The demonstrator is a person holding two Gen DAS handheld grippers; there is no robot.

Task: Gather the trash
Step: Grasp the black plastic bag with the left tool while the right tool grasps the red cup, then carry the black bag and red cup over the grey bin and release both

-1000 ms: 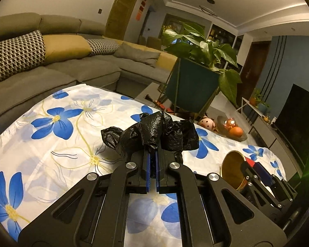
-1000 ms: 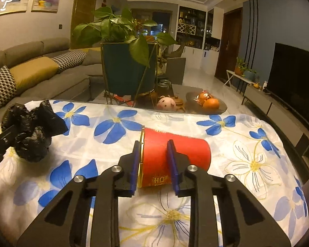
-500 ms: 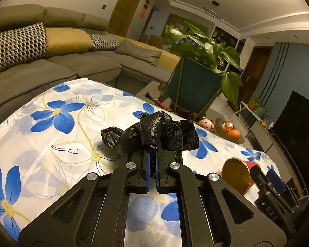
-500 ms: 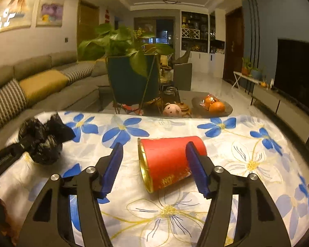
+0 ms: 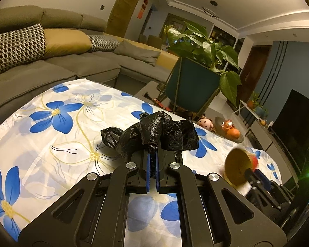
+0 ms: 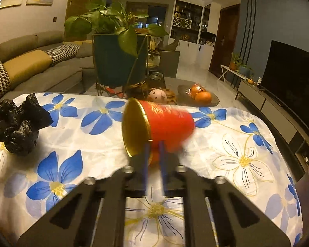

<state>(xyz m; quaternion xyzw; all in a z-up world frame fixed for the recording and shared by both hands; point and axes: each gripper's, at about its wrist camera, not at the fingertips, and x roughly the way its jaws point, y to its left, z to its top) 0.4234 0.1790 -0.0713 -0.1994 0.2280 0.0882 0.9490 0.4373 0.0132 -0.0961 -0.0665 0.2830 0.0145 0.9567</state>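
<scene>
Left tongs [image 5: 151, 156] clamp the black bag [image 5: 154, 132]; right tongs [image 6: 154, 150] pinch the red cup's [image 6: 166, 125] rim.

L gripper [image 5: 151, 154]: fingers nearly together, pinching a black bag [image 5: 154, 133]. R gripper [image 6: 154, 150]: fingers close, clamped on a red cup's [image 6: 166, 125] rim; blurred.
</scene>
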